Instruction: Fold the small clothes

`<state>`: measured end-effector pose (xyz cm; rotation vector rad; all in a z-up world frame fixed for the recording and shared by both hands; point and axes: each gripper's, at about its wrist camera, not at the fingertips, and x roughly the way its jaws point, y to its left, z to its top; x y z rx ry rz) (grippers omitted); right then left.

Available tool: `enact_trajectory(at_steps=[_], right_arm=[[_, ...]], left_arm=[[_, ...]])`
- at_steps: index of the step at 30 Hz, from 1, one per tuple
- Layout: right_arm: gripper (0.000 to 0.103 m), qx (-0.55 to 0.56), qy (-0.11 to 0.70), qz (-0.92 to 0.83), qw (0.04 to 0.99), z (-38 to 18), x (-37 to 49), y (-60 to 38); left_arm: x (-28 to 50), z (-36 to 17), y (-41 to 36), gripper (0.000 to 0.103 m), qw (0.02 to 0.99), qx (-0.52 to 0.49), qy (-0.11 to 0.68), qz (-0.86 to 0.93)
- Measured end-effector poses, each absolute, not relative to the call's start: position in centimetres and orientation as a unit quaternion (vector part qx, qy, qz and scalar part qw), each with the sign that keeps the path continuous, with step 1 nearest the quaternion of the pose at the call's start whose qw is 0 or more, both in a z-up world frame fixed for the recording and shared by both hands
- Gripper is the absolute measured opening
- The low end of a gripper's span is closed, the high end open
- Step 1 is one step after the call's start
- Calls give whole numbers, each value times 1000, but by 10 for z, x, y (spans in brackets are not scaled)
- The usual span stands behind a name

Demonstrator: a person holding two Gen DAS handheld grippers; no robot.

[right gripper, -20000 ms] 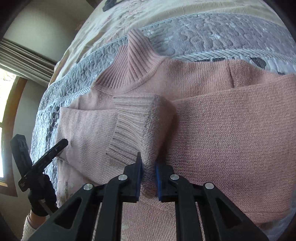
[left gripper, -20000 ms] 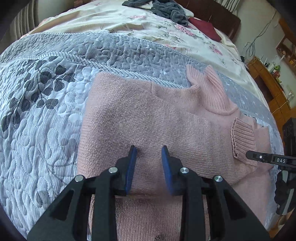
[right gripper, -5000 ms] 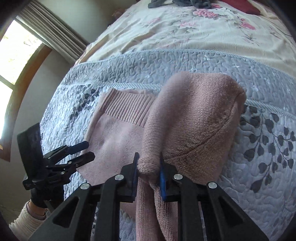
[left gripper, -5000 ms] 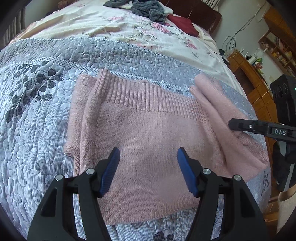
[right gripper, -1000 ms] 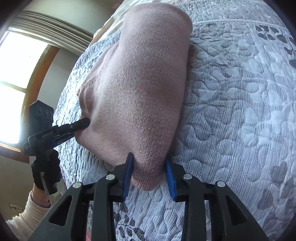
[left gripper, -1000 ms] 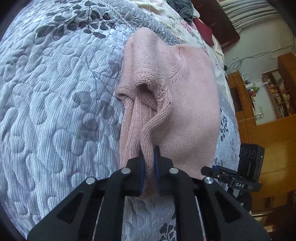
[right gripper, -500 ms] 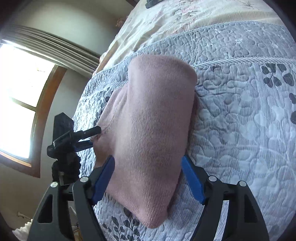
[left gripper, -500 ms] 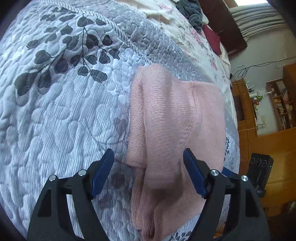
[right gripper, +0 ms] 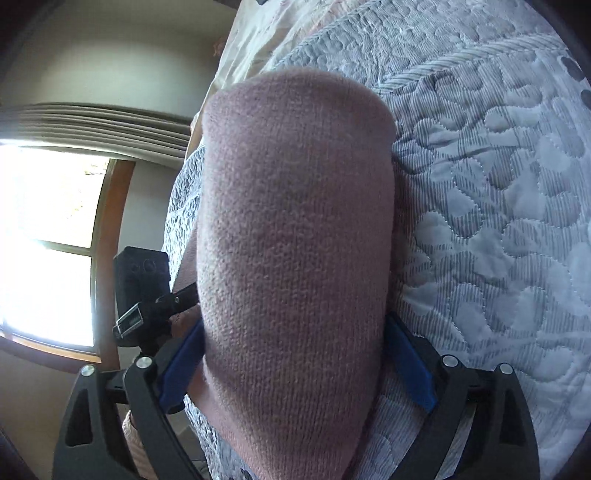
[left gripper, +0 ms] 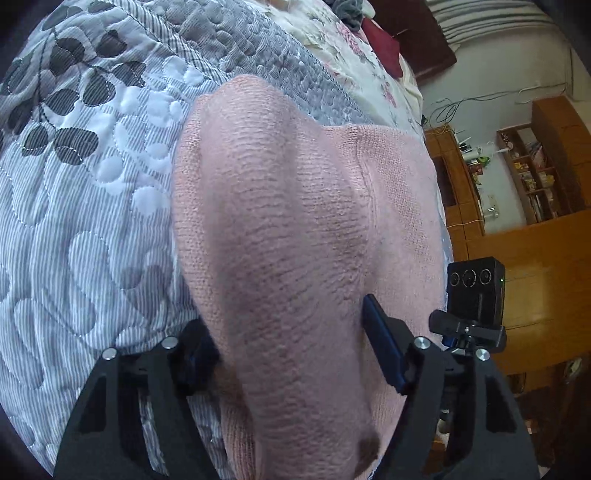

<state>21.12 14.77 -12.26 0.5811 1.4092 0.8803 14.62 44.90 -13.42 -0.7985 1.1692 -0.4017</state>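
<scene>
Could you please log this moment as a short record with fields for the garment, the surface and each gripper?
garment: pink knit sweater, folded into a compact bundle
surface: grey leaf-patterned quilt on a bed; sweater lies on it
left gripper: open, fingers straddling the near end of the bundle
right gripper: open, blue pads either side of the bundle
background: dark clothes pile at the far end of the bed; wooden shelves by the wall

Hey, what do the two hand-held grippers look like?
Both match: the left hand-held gripper and the right hand-held gripper have matte black angular frames with triangular cut-outs, silver screw heads and blue finger pads. No cables show.
</scene>
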Motion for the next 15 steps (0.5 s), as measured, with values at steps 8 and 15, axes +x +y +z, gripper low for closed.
enact_trajectory(at_steps=[8, 15], right_arm=[[59, 270, 593, 405, 642, -97, 201, 125], [59, 264, 561, 422, 661, -37, 166, 57]], left_arm=[[124, -117, 441, 45, 744, -416, 477, -214], [89, -67, 380, 44, 747, -410, 449, -267]])
